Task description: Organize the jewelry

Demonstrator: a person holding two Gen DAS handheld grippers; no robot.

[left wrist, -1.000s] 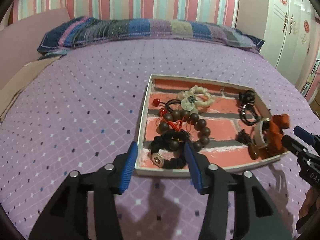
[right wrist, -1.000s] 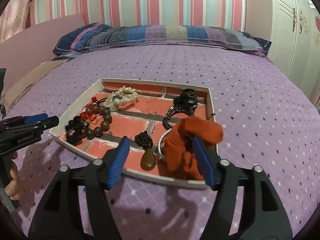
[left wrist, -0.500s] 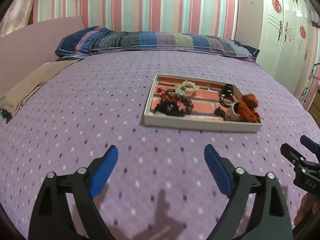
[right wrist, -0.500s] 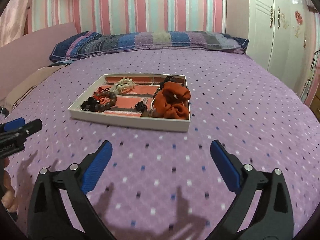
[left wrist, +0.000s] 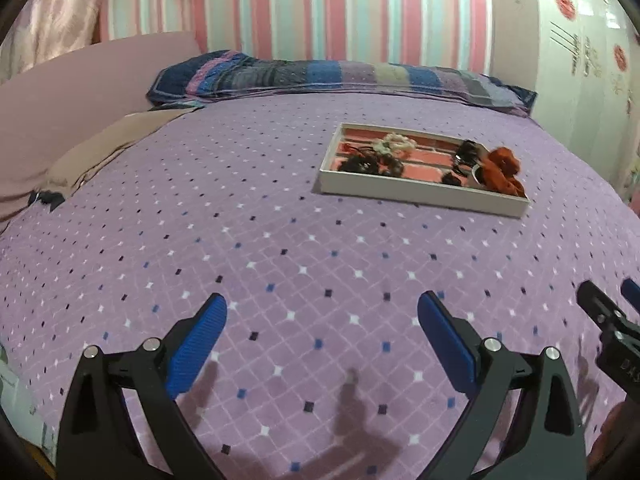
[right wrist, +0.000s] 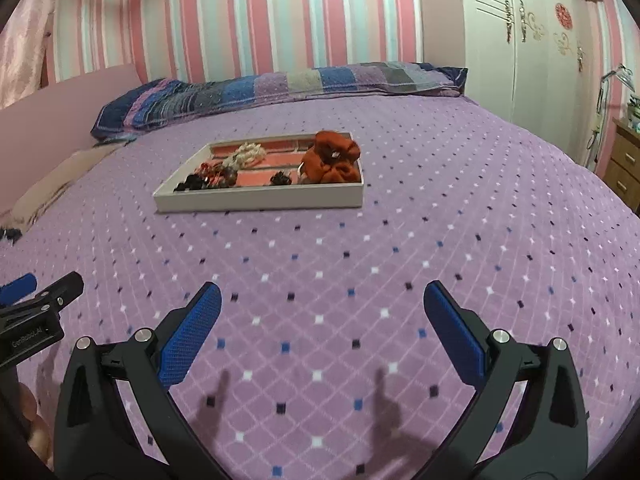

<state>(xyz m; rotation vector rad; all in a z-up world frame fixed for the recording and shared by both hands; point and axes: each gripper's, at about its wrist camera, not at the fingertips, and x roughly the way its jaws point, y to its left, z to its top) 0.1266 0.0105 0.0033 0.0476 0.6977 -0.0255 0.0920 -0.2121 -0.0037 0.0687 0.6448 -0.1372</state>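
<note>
**Holding both grippers clear of the tray**

Your left gripper [left wrist: 322, 314] and right gripper [right wrist: 322, 302] stand spread wide, jaws just opened, nothing between them. The shallow white rectangular tray [right wrist: 260, 200] sits well ahead on the purple diamond-patterned bedspread [right wrist: 440, 240], containing a rust-orange fabric scrunchie [right wrist: 334, 158], dark wooden bead bracelets [left wrist: 360, 165] and a cream bead bracelet [right wrist: 246, 154].

Both grippers have been drawn back from the tray [left wrist: 420, 194], which is now seen well apart from them across the purple bedspread [left wrist: 280, 264]. The left gripper [left wrist: 322, 320] and right gripper [right wrist: 322, 312] have just been opened wide, and nothing is held between the jaws of either.
</note>
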